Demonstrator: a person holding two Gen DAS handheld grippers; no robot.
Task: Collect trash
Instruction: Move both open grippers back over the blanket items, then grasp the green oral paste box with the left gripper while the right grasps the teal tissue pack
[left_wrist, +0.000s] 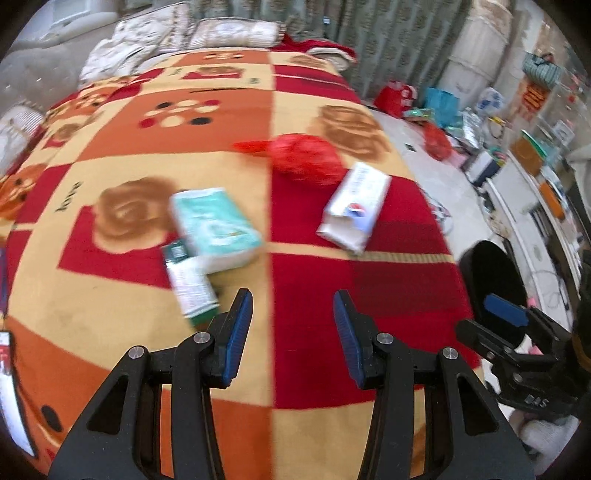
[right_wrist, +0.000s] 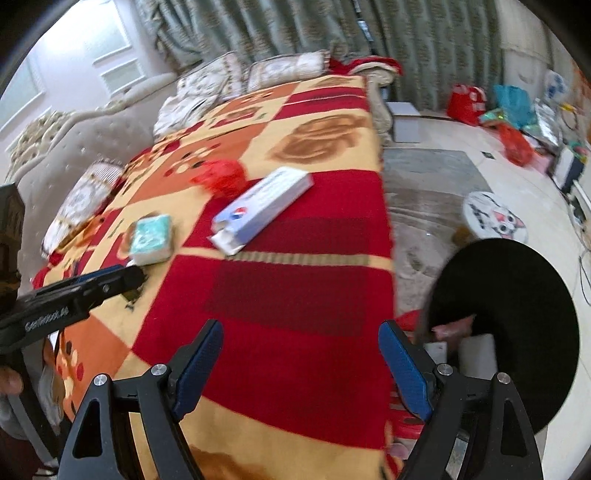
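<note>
Several items lie on the patterned blanket (left_wrist: 129, 314) of a bed. A crumpled red plastic bag (left_wrist: 303, 157) (right_wrist: 221, 177) is farthest. A long white-and-blue box (left_wrist: 356, 206) (right_wrist: 262, 206) lies just in front of it. A teal tissue pack (left_wrist: 214, 229) (right_wrist: 151, 240) rests to the left, with a small green-and-white box (left_wrist: 190, 284) against it. My left gripper (left_wrist: 293, 321) hovers open over the blanket near the small box, nothing between its fingers. My right gripper (right_wrist: 303, 332) is open wide above the red squares near the bed's right edge, also empty.
A black round container (right_wrist: 517, 314) (left_wrist: 495, 280) stands on the floor beside the bed's right edge. Pillows (left_wrist: 229, 33) lie at the head of the bed before a curtain. Bags and clutter (right_wrist: 513, 144) line the far floor; a cat-print mat (right_wrist: 495, 218) lies nearer.
</note>
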